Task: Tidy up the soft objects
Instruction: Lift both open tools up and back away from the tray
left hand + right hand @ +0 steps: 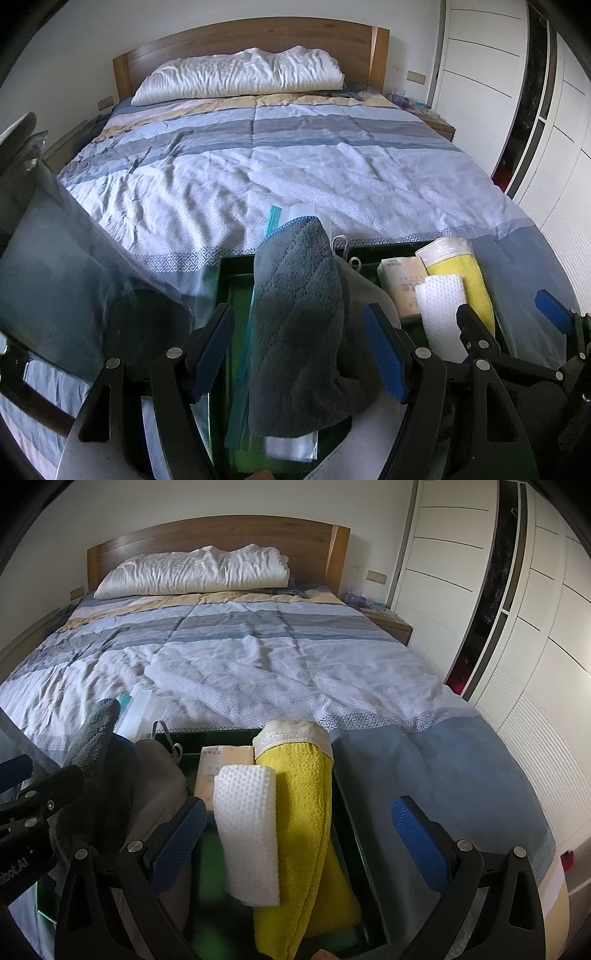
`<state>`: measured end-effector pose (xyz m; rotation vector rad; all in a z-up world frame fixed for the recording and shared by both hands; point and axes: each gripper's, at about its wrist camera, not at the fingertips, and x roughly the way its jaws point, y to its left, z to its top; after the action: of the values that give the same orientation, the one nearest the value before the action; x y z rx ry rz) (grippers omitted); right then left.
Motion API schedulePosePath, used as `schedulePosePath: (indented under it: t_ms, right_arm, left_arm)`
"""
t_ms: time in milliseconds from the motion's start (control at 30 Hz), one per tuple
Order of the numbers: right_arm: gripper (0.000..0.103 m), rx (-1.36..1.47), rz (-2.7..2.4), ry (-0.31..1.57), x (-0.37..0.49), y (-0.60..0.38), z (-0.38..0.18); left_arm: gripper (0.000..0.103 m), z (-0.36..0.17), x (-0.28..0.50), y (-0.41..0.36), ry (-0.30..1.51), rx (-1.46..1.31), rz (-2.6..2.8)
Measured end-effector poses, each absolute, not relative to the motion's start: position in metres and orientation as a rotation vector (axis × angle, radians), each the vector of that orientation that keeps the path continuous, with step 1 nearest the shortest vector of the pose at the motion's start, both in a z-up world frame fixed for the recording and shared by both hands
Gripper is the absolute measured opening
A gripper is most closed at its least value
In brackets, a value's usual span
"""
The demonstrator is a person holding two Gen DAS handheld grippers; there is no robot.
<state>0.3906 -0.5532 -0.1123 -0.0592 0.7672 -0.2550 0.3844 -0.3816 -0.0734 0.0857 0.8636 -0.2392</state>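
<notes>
Both tongs (299, 354) (306, 845) wide above green tray (236, 258) of grey towel (295, 325), yellow towel (310, 812), perhaps tissues (404, 288).

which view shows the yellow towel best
The right wrist view: the yellow towel runs nearly full length down the green tray, partly under a white cloth. The left wrist view shows only a strip at the side.

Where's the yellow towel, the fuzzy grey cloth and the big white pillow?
yellow towel (306, 812), right wrist view, middle of its folded length.
grey cloth (299, 317), left wrist view, its fuzzy centre.
pillow (240, 75), left wrist view, its crumpled middle.
</notes>
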Motion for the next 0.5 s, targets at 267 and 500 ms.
schedulePosePath:
  t_ms: [267,500]
  right_arm:
    - [0.103,-0.057,-0.257,0.769,0.384,-0.553,-0.108]
    - [0.103,-0.068,-0.262,0.763,0.356,-0.548,-0.095]
  left_arm:
    - [0.066,-0.067,0.369,-0.374,0.867,0.066,-0.243]
    - [0.066,-0.05,0.338,-0.366,0.86,0.045,-0.321]
